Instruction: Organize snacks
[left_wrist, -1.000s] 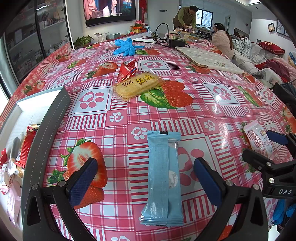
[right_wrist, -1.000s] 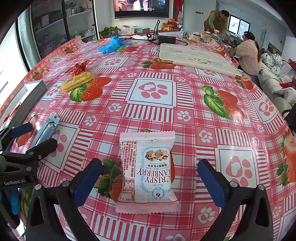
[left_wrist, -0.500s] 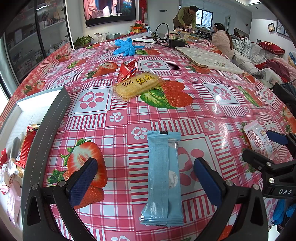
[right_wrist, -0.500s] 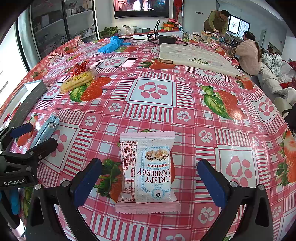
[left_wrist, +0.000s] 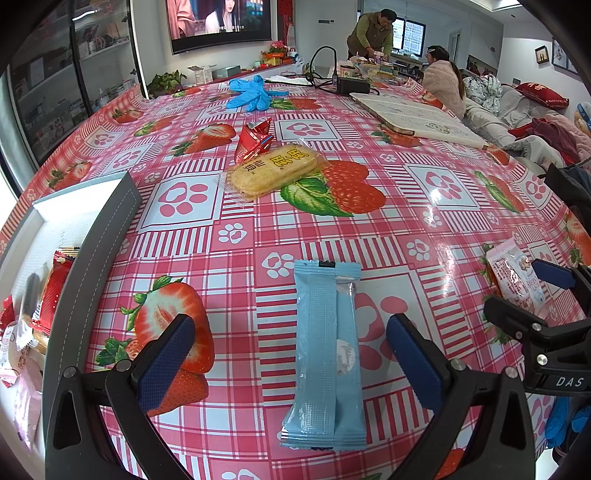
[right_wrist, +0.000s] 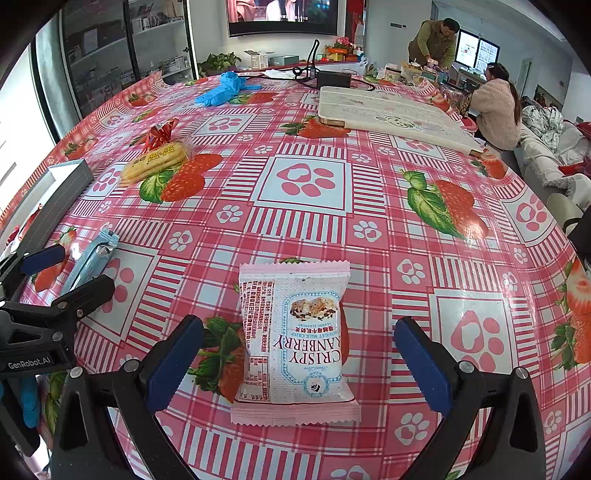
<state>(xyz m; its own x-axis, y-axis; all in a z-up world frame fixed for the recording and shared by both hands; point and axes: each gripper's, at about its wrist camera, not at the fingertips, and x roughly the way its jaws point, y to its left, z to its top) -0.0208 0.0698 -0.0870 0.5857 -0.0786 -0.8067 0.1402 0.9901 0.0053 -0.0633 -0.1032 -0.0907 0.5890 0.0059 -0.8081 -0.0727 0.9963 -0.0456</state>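
My left gripper is open, its fingers on either side of a light blue snack packet lying flat on the table. My right gripper is open around a pink and white cranberry nougat packet, also flat on the table. A yellow rice cracker pack and a small red packet lie farther back. A grey box at the left holds several snack packets. In the right wrist view the blue packet and left gripper show at left.
Blue gloves lie at the far side of the strawberry tablecloth. A white padded board and a black adapter with cables lie far right. Two people are beyond the table's far end. A sofa with clothes is at right.
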